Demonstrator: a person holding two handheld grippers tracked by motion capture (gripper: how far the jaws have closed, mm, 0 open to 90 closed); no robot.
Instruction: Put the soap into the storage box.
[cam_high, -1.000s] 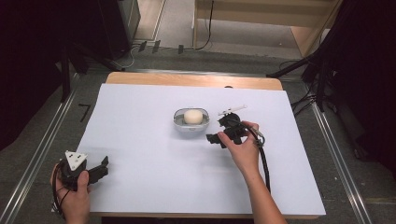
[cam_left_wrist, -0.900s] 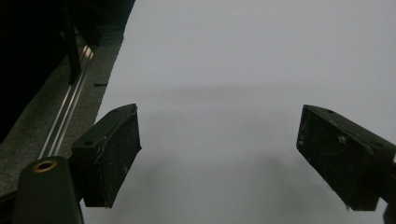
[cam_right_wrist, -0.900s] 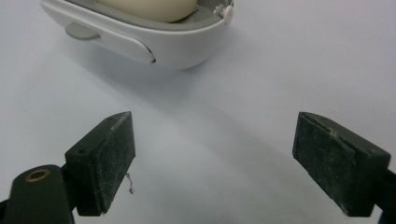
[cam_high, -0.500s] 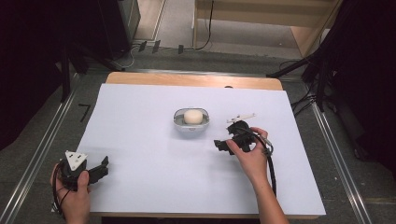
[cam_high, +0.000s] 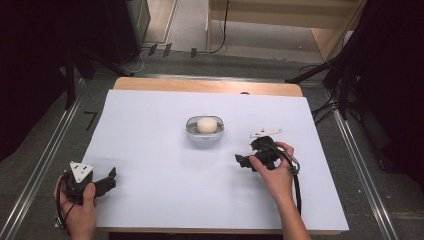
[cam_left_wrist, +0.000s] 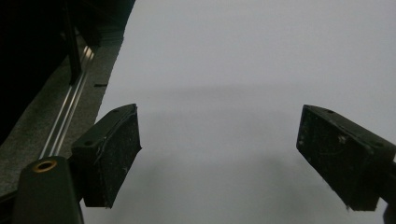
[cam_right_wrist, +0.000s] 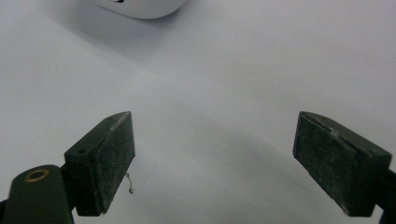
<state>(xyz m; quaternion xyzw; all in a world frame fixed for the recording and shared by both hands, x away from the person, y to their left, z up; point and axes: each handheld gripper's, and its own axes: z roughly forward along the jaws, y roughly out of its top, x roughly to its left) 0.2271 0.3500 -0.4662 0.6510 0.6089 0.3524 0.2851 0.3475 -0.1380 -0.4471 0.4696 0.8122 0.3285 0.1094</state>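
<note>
On the white desk (cam_high: 150, 125), the bowl (cam_high: 205, 134) with its pale round lump (cam_high: 206, 125) sits near centre, the right tongs (cam_high: 244, 162) at its four o'clock and the left tongs (cam_high: 111, 177) at seven, both released and empty.

1. the white sheet (cam_high: 150, 150) on the tabletop lies bare between the two hands; a claw could cross there freely.
2. the one obstacle is the bowl (cam_high: 204, 133) near the middle, with a pale ball (cam_high: 205, 124) in it.
3. the right claw (cam_high: 243, 161) sits just beside the bowl, apart from it, jaws wide with nothing between.
4. the left claw (cam_high: 109, 179) has bare sheet ahead.
</note>
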